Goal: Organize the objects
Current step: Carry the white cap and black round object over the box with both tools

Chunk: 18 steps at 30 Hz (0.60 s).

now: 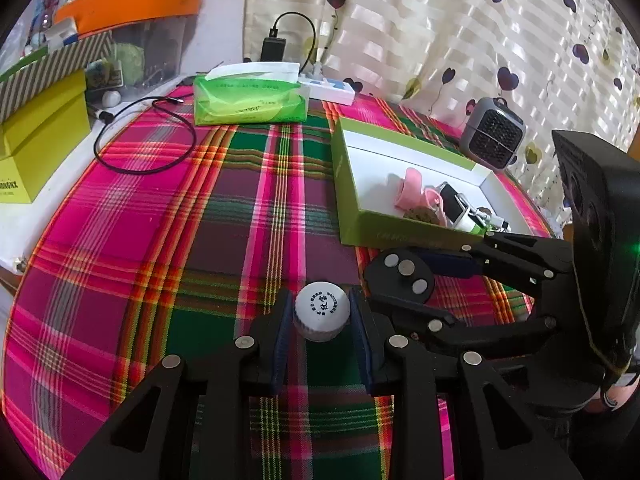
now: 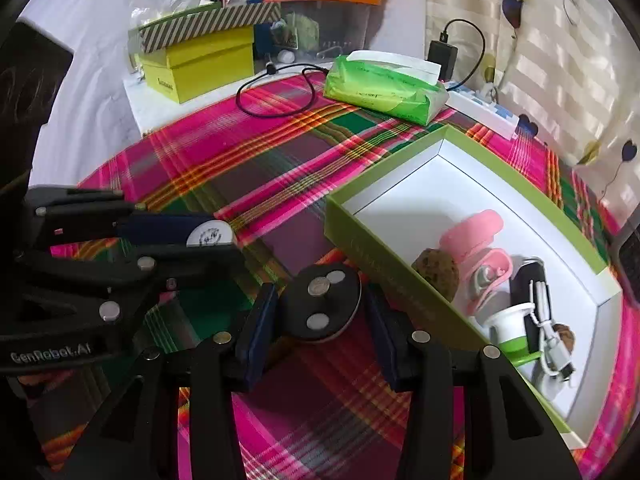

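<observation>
My left gripper (image 1: 320,300) is shut on a small white bottle (image 1: 322,314) with blue print on its round top, held low over the plaid cloth. In the right wrist view the same bottle (image 2: 212,236) shows between the left gripper's (image 2: 218,240) pads at the left. My right gripper (image 2: 320,292) is shut on a black disc (image 2: 320,306) that carries three silver studs, with a pad pressed on each side. The disc (image 1: 404,276) sits just right of the bottle, near the front wall of an open green box (image 1: 400,236).
The green box (image 2: 384,264) holds a pink case (image 2: 476,236), a brown lump (image 2: 436,272), a white-and-green cup (image 2: 516,320) and a cable. At the back lie a green tissue pack (image 1: 248,100), a looped black cable (image 1: 144,136), yellow boxes (image 1: 40,140) and a grey fan (image 1: 494,136).
</observation>
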Available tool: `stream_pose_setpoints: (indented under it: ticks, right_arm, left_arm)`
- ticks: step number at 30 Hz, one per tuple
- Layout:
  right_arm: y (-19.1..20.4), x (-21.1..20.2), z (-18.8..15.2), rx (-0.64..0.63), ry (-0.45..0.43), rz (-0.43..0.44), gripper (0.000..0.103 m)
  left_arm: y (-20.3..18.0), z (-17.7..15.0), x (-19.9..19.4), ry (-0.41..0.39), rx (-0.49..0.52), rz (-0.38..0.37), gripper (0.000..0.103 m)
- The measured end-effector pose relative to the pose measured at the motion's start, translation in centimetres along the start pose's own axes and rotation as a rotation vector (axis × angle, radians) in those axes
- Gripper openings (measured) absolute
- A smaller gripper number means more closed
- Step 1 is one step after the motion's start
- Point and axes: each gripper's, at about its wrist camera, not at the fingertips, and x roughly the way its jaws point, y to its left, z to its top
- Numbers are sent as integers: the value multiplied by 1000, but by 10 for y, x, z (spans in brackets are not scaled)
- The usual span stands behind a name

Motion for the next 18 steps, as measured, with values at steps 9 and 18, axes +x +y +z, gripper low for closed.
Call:
stream_pose_setpoints:
  ticks: [9,18]
  right_arm:
    - [-1,-9,-5,29,-31,-12,36]
    - [-2,-29,-13,47,-74,-16,36]
  left_arm:
    - [-3,-1,-1,0,12,1,26]
    - [-17,0,-8,-17,43,6,26]
